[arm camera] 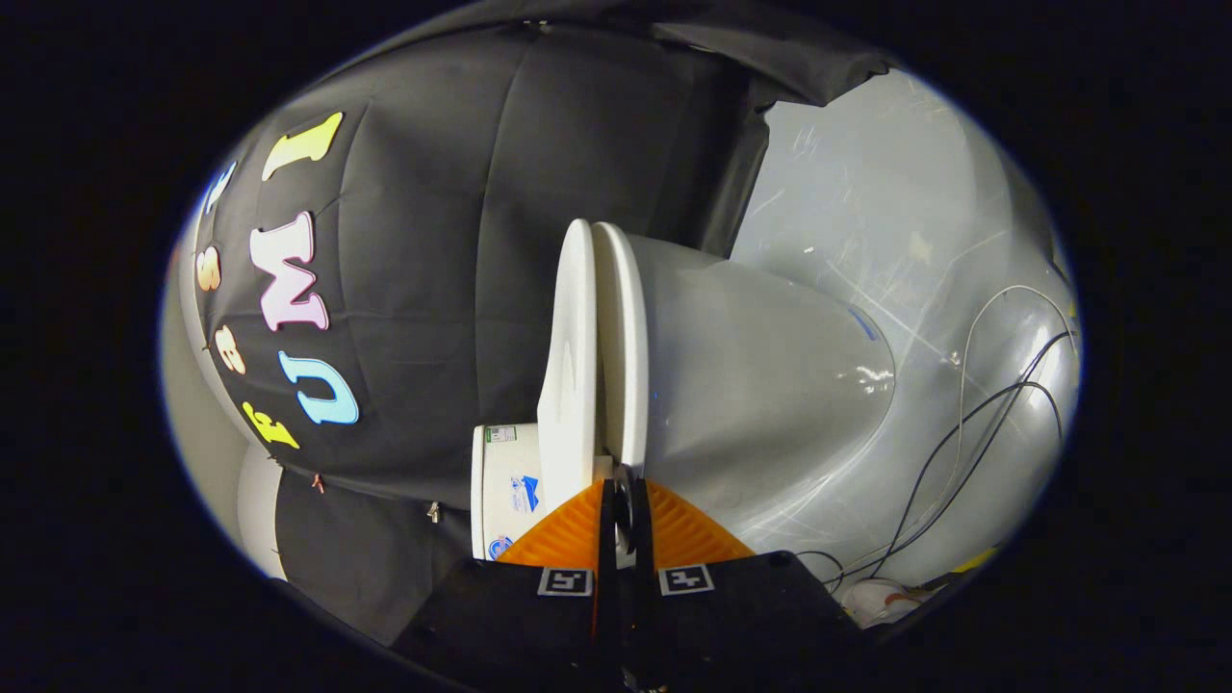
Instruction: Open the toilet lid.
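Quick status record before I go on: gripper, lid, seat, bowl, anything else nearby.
gripper: orange fingers nearly together, tips at the near edge of the lid and seat; grip not confirmable
toilet lid: white, lying against the seat with a thin gap between them, not opened
seat: white, between lid and bowl
bowl: white, glossy, beyond the seat
tank: white, with labels, behind the lid
cables: dark and pale, loose on the grey floor beside the bowl

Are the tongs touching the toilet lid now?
Cannot tell. In the gripper view the orange tongs stand nearly closed at the lower edge of the toilet lid and the seat, but their tips overlap that edge, so no contact or gap shows plainly.
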`<state>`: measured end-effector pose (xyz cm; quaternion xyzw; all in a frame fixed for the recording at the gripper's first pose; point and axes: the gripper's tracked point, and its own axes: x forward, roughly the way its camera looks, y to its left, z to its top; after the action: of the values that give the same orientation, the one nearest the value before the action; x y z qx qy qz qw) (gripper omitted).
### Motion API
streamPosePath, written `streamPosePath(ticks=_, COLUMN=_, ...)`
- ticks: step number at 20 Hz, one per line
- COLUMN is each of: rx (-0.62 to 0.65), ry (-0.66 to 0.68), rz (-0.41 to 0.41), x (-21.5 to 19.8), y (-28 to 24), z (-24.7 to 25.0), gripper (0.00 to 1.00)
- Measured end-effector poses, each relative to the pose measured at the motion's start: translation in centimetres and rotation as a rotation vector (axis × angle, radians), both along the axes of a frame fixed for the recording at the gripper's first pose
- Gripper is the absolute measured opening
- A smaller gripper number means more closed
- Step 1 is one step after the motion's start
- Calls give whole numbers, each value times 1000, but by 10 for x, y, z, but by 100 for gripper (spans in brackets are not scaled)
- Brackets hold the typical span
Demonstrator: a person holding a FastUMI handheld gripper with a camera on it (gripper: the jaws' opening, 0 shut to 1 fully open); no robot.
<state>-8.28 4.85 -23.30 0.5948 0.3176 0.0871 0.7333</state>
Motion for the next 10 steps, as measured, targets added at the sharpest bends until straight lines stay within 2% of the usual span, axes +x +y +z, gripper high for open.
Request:
streamPosePath(ticks=5, rx=-46, ry=-22, rz=12, x=-1, y=1, z=1, gripper=12)
streamPosePath(ticks=6, rx=-32, ry=-11, rz=-15, x=-9, y=-25, z=14, gripper=10)
streamPosePath(ticks=7, rx=-30, ry=-21, rz=-7, x=22, y=18, z=-16, gripper=5)
streamPosePath(ticks=8, rx=-42, ry=-31, rz=-7, x=-1, y=2, z=-1, gripper=5)
streamPosePath(ticks=10, rx=-33, ry=-21, rz=-19, x=1, y=-1, z=2, gripper=5)
